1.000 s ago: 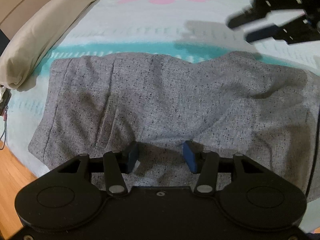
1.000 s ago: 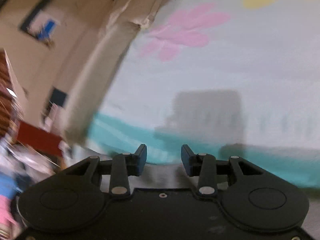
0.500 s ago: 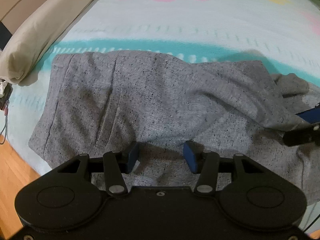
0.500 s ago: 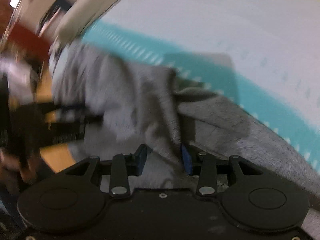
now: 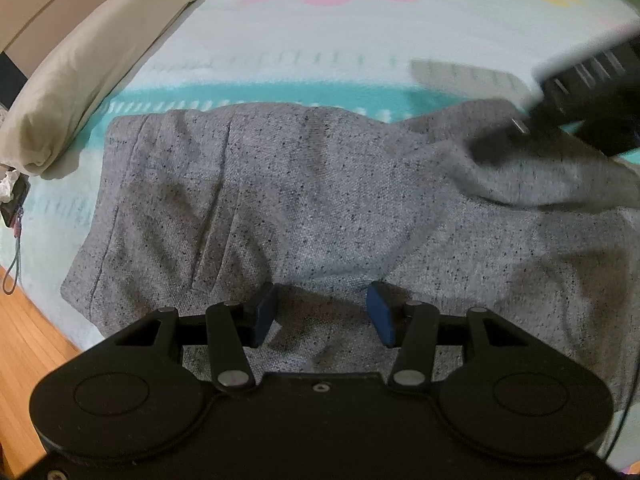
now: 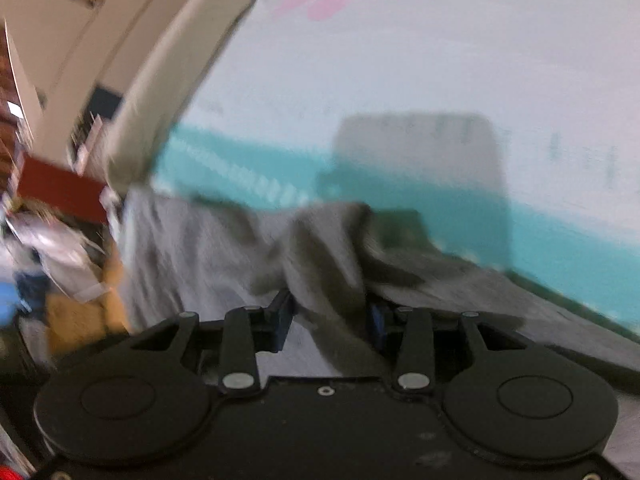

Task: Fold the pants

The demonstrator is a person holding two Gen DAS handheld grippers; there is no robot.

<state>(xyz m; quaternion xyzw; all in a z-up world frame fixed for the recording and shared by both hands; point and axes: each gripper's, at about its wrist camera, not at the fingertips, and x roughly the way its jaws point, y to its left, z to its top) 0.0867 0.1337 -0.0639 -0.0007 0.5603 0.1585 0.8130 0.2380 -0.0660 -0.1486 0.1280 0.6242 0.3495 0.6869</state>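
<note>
Grey speckled pants (image 5: 320,200) lie folded across the bedspread, their left edge near the bed's side. My left gripper (image 5: 322,314) stands open just over their near edge, nothing between its blue pads. In the left wrist view my right gripper (image 5: 496,148) is a dark blur at the upper right, over a raised ridge of the cloth. Its own view is blurred: the right gripper (image 6: 330,320) is open, and a fold of the pants (image 6: 208,248) runs up between its fingers and partly hides the right pad.
The bedspread (image 5: 320,48) is pale with a teal band and pink and yellow flowers. A beige pillow (image 5: 80,80) runs along the left side. A small dark device with a strap (image 5: 14,204) lies at the bed's left edge, above the wooden floor (image 5: 24,320).
The right gripper swung from above the bedspread down to the pants' right part and now sits in a fold, which has bunched up. The left gripper has not moved.
</note>
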